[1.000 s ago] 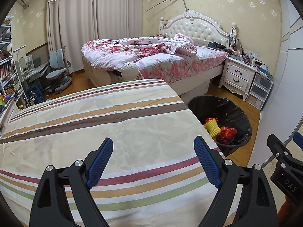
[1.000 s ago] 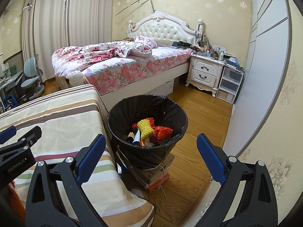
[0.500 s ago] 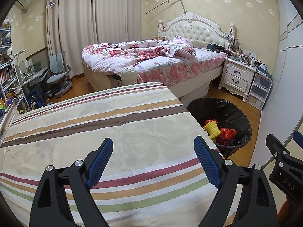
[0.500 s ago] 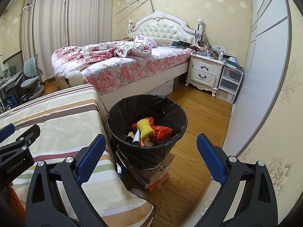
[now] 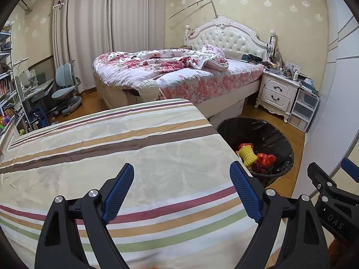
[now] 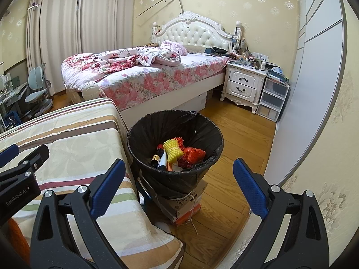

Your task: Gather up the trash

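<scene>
**Both grippers wide and bare beside the filled bin**

At the far left of the left wrist view, a bookshelf (image 5: 9,85) and a desk with a pale blue chair (image 5: 66,85) stand by the long curtains (image 5: 107,29). Nearer, the striped cloth (image 5: 125,148) covers a flat surface that fills most of that view. Over it hangs the left gripper (image 5: 181,188), its blue-padded fingers (image 5: 117,192) spread wide with nothing between them, only cloth below. Behind lies the floral bed (image 5: 179,76) with its white tufted headboard (image 5: 226,38).

Just off the cloth's right edge stands the trash bin (image 6: 175,139), lined with a black bag and resting on a stack of flat boxes (image 6: 186,204) tied with string on the wooden floor (image 6: 235,134). Inside it lie a yellow foam net (image 6: 171,151), red netting (image 6: 194,154) and a dark tube or two, too small to name. The right gripper (image 6: 179,186) hovers in front of the bin, jaws equally wide and holding nothing; its tip shows at the right edge of the left wrist view.

Farther right, a white nightstand (image 6: 244,85) with a cluttered top sits beside clear plastic drawers (image 6: 272,99) and a wardrobe door (image 6: 314,67).
</scene>
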Tool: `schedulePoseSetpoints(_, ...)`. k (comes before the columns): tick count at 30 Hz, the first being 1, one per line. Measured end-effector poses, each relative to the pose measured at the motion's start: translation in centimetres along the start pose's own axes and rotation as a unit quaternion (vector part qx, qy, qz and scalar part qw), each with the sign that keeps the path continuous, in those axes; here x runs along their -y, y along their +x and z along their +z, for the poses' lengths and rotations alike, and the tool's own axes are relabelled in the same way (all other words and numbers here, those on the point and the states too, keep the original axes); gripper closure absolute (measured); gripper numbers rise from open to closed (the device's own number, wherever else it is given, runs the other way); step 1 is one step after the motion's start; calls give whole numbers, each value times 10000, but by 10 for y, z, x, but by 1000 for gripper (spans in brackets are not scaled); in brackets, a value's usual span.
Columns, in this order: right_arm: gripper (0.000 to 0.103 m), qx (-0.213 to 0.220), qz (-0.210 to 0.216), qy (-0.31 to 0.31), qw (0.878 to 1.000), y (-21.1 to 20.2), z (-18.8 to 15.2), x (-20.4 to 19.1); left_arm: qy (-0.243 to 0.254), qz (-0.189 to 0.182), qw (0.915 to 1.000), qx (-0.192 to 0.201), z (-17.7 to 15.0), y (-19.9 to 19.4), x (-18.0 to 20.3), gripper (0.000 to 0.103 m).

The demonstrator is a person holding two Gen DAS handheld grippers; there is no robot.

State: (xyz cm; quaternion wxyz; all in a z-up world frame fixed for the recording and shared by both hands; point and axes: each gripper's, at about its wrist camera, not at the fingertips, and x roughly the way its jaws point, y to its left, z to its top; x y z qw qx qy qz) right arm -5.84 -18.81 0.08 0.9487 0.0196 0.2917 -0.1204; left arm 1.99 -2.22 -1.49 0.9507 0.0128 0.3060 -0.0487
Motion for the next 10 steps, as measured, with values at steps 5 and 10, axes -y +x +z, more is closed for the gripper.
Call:
schedulePoseSetpoints(5, 8, -22, 105, -53, 9999, -5, 0, -8, 13, 193, 9998, 80, 2, 1, -6, 18)
schedulePoseSetpoints(10, 8, -183, 438, -111, 9988, -2, 2, -26, 62, 421, 9991, -91, -1, 8, -27, 18)
